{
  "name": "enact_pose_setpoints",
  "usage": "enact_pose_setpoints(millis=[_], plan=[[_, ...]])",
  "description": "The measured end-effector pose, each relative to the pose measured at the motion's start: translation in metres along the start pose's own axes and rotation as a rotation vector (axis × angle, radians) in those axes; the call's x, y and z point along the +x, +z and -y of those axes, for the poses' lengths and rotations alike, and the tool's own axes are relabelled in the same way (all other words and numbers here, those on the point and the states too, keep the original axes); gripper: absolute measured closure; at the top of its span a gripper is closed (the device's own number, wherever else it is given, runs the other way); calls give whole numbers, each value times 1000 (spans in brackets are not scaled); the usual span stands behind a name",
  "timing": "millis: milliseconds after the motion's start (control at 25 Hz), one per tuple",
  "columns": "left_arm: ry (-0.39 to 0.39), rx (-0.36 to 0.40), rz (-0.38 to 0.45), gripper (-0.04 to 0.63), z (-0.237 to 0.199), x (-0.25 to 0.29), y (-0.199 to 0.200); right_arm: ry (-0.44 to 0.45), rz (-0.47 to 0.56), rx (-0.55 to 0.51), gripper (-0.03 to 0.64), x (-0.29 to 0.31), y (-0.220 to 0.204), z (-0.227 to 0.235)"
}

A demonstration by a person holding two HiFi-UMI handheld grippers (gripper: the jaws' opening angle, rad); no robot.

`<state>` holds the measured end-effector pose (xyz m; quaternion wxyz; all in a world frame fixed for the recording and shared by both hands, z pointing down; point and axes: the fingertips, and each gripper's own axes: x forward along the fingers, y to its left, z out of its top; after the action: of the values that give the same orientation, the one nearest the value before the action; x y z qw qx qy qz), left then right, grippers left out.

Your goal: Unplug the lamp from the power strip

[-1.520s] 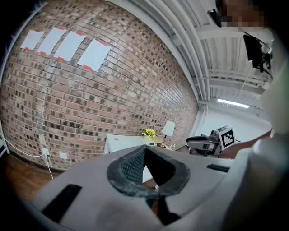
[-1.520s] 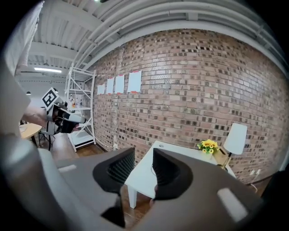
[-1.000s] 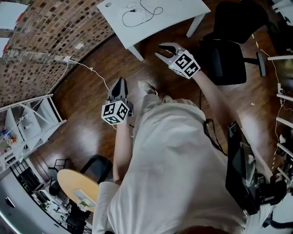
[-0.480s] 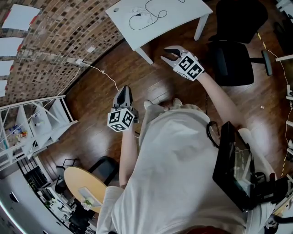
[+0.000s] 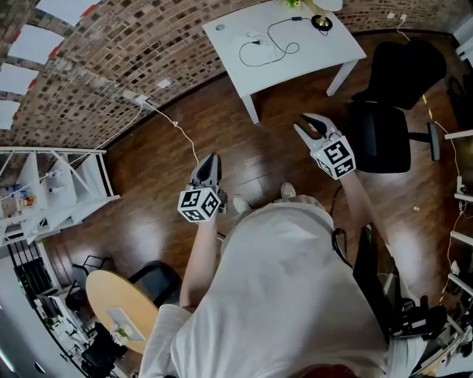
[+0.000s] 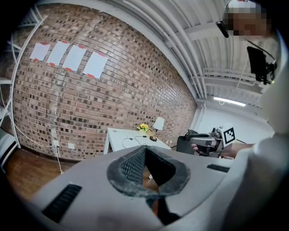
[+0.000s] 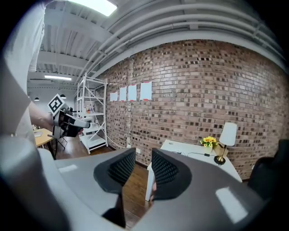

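left gripper (image 5: 213,157): held out ahead of the person at the left of the head view, over bare floor; its jaws meet at the tips with nothing between them.
right gripper (image 5: 301,121): held further forward, near the front edge of the white table; its jaws stand a narrow gap apart, having just closed a little, and only floor shows between them.
lamp (image 5: 321,20): upright at the far right corner of the table, against the wall, with a pale shade on a thin stem and a dark round base; well apart from both grippers.
cable (image 5: 275,60): a thin dark line looping over the tabletop from the lamp's base; its other end is too small to make out.
flowers (image 7: 208,141): a small yellow bunch just beside the lamp.
table (image 5: 295,66): white, rectangular, on white legs, pushed up to the wall.
floor (image 5: 148,207): dark glossy wood boards.
wall (image 5: 111,66): bare brick with white sheets of paper (image 6: 67,56) taped in a row.
wall socket (image 5: 140,98): low on the brick, with a white cord trailing down onto the floor.
shelf unit (image 5: 59,184): white metal frame against the wall, left of the person.
chair (image 5: 388,133): black office chair to the right of the table.
round table (image 5: 122,310): pale wood, behind the person.
person (image 5: 288,295): seen from above in a pale shirt, both arms stretched forward.
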<state>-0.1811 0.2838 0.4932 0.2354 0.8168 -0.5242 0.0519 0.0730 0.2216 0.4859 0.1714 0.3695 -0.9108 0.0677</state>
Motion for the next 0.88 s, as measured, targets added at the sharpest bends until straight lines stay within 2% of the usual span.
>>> enact_pose_setpoints(millis=[200, 400, 600, 880], plan=[[38, -15, -5, 592, -57, -23, -2, -106, 4, 100, 520, -11, -27, -15], [45, -27, -17, 592, -90, -21, -13, -179, -39, 203, 523, -11, -59, -13], [51, -73, -40, 592, -121, -30, -27, -183, -79, 261, 525, 12, -78, -40], [19, -59, -67, 592, -120, -20, -37, -160, -71, 266, 528, 33, -73, -57]])
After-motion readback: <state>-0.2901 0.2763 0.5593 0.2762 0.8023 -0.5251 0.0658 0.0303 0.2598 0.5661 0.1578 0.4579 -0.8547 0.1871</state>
